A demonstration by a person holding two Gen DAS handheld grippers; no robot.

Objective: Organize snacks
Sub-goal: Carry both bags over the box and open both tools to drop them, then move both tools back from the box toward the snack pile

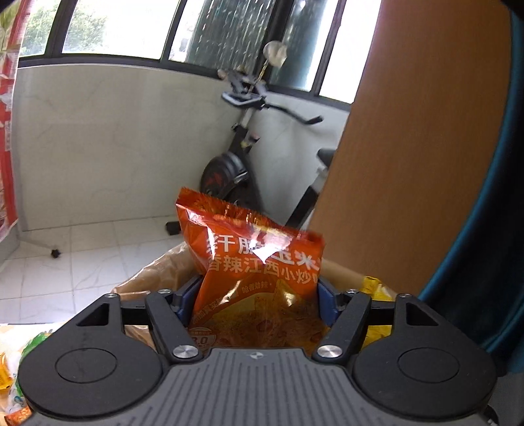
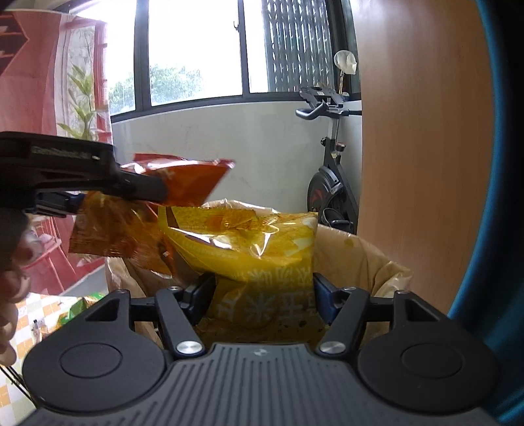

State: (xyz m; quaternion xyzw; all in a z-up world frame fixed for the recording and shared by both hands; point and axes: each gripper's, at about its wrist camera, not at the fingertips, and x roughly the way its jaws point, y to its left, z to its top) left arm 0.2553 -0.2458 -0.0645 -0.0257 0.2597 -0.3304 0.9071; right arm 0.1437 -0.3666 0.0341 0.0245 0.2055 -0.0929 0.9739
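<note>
Both snack bags look light, puffy and slippery, best pinched mid-body: the left gripper (image 1: 257,303) clamps the orange bag (image 1: 252,262) at centre frame, the right gripper (image 2: 262,295) the yellow bag (image 2: 258,259) above the paper-lined box (image 2: 366,259).

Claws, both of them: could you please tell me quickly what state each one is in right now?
Left claw: closed on the orange snack bag.
Right claw: closed on the yellow snack bag.

both wrist views face window (image 1: 118,29)
</note>
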